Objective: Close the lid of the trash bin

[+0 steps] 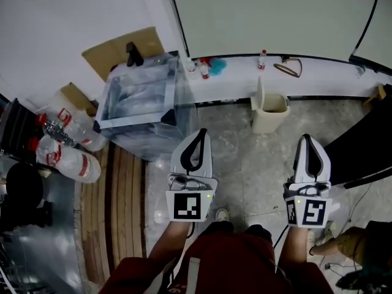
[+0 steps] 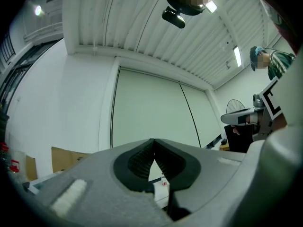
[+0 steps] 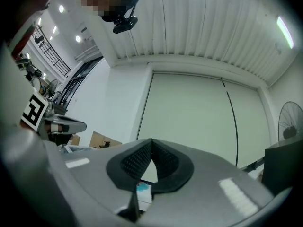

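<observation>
A small beige trash bin [image 1: 270,113] stands on the stone floor by the wall ledge, with its lid [image 1: 260,93] raised upright at its left side. Both grippers hover well short of it and point toward the wall. My left gripper [image 1: 199,133] is to the bin's lower left, its jaws shut with nothing between them. My right gripper [image 1: 307,139] is to the bin's lower right and is also shut and empty. In the left gripper view the fingertips of the left gripper [image 2: 154,141] meet, and in the right gripper view those of the right gripper [image 3: 150,141] do too.
A crate wrapped in clear plastic [image 1: 138,100] stands left of the left gripper, with cardboard [image 1: 121,51] behind it. Plastic bottles [image 1: 68,147] lie at far left beside wooden slats [image 1: 122,195]. The ledge [image 1: 318,72] carries small bottles and a blue item. A dark object [image 1: 364,152] is at right.
</observation>
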Action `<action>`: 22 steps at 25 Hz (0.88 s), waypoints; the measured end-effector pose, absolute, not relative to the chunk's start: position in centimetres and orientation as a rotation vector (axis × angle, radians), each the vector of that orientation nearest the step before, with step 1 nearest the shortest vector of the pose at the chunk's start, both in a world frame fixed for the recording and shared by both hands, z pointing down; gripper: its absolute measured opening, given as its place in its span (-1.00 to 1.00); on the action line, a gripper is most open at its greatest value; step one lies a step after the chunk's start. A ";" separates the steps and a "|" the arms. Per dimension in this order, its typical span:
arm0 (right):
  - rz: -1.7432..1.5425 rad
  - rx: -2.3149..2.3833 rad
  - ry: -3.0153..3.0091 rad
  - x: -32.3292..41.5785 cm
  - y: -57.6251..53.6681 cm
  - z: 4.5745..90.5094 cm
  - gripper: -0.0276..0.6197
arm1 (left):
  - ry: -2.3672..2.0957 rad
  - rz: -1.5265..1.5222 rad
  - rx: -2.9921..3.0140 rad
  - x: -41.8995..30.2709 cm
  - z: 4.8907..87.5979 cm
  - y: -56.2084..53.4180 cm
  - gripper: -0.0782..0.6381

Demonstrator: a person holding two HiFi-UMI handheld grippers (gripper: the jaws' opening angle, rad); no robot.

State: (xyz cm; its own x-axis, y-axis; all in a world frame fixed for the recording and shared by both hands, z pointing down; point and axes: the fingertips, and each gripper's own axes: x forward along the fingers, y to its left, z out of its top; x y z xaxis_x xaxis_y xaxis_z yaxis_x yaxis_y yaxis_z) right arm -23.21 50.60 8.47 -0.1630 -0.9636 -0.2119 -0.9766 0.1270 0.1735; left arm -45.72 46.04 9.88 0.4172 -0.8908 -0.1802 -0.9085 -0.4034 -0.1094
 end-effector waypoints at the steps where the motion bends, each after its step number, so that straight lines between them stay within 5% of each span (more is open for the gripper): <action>1: 0.412 -2.002 2.311 -23.4 50.3 8.5 -0.91 | 1.583 0.139 -2.491 -45.9 10.1 45.4 -0.77; 22: 0.322 -2.056 2.251 -17.5 41.0 11.4 -0.91 | 1.492 0.177 -2.573 -39.9 11.5 35.1 -0.76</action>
